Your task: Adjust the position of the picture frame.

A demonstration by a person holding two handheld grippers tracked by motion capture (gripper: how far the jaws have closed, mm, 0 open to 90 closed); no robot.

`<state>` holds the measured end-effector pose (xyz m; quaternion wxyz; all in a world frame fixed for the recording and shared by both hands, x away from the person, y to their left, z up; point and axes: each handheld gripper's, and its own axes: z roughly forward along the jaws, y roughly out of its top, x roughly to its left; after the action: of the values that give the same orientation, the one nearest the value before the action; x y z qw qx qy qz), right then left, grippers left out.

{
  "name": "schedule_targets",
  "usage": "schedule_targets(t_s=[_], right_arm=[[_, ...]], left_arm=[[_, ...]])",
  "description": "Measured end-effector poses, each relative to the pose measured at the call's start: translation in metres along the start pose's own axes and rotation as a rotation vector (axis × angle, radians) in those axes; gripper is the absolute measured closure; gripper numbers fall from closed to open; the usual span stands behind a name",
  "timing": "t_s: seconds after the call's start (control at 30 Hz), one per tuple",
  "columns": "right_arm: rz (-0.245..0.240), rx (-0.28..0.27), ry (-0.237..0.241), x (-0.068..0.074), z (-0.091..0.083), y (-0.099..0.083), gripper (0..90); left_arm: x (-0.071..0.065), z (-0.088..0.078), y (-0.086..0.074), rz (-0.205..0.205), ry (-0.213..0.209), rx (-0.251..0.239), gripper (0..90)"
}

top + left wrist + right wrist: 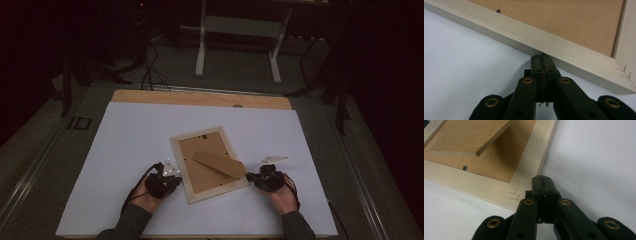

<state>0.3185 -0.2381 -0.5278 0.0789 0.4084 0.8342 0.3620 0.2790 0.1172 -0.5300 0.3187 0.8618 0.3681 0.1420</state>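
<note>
1. The tabletop [150,130] was the biggest thing, covered in a white sheet with a strip of bare wood along the far edge.
2. The frame [182,160] lay face down near the middle of the tabletop, a bit toward the person's side and turned at an angle. You could see its brown backing board inside a pale wood border.
3. The stand [220,164] on the back of the frame was propped up off the backing, pointing toward the right side.
4. The left claw [541,57] was closed, jaws pressed together with nothing between them. Its tip sat right up against the outer edge of the frame's long side, near a stapled corner.
5. The right claw [542,178] was closed too, also empty. Its tip was at the frame's outer edge just by the other near corner, where the staples showed.
6. From above, both hands rested on the sheet, one on each side of the frame's near end.
</note>
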Motion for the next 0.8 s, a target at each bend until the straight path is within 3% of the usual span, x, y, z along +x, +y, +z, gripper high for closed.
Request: schedule_targets(t_s=[0.17, 0.43, 0.5, 0.8], right_arm=[[0.003, -0.003, 0.004, 0.0006, 0.0002, -0.0007, 90.0], [0.019, 0.0, -0.002, 0.0005, 0.0019, -0.0006, 90.0], [0.019, 0.004, -0.002, 0.0007, 0.0017, -0.0007, 90.0], [0.013, 0.022, 0.006, 0.0015, -0.0001, -0.001, 90.0]], left_arm=[[0.0017, 0.0005, 0.0006, -0.009, 0.001, 0.002, 90.0], [-0.0023, -0.0034, 0.0007, 0.017, -0.063, 0.037, 90.0], [-0.0023, -0.0034, 0.0007, 0.017, -0.063, 0.037, 90.0], [-0.0034, -0.0001, 0.0021, 0.013, 0.001, 0.017, 90.0]])
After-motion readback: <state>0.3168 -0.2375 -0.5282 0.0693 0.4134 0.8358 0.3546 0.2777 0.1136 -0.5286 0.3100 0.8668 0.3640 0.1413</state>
